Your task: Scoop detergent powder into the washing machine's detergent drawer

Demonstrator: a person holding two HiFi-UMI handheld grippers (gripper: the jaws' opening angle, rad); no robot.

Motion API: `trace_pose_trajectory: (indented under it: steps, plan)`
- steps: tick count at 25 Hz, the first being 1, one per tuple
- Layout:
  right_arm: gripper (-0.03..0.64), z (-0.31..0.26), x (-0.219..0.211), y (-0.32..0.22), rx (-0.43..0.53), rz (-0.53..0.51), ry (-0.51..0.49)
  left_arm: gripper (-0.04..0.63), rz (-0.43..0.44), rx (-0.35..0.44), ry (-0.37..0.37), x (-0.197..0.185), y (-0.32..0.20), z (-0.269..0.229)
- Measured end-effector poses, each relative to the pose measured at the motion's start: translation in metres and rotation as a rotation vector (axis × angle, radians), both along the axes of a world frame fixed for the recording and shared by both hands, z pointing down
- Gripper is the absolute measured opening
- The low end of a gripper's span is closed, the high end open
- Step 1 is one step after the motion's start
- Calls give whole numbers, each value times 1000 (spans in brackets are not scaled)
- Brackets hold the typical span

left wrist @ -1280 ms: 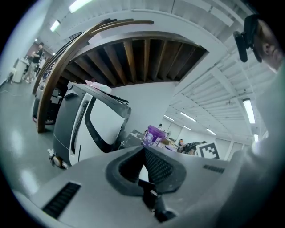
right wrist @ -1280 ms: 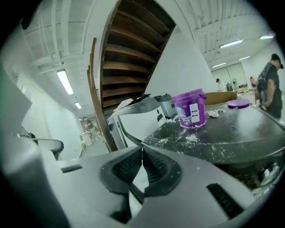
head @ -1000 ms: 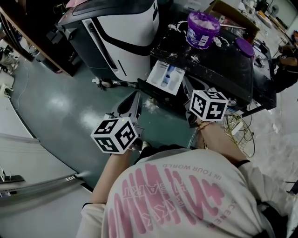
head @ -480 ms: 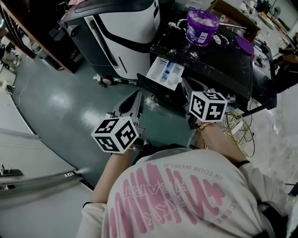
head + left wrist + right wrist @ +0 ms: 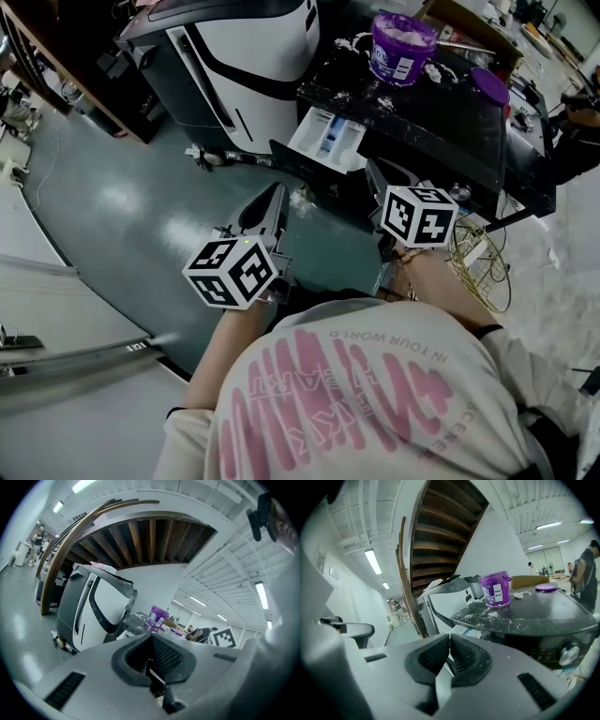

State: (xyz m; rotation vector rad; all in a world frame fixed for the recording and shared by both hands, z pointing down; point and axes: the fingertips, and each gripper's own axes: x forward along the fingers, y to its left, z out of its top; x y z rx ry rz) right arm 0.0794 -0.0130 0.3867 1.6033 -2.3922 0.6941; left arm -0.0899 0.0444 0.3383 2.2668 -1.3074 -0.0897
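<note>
Counted items. One washing machine [image 5: 441, 127], with one detergent drawer [image 5: 327, 141] pulled out at its front left corner. On its top — one purple tub [image 5: 403, 47] of powder at the far edge and one purple lid [image 5: 491, 91] near the right edge. One white-and-black machine [image 5: 248, 56] alongside. One cardboard box [image 5: 461, 22] behind the tub. Two grippers — the left gripper [image 5: 275, 199] and the right gripper [image 5: 380, 178].
</note>
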Motion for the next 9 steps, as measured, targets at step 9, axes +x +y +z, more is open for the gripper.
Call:
trace_pose_trajectory:
  steps: [9]
  plan:
    - [3, 2, 9, 3, -6, 2, -1, 3, 10, -3, -9, 10, 1, 0]
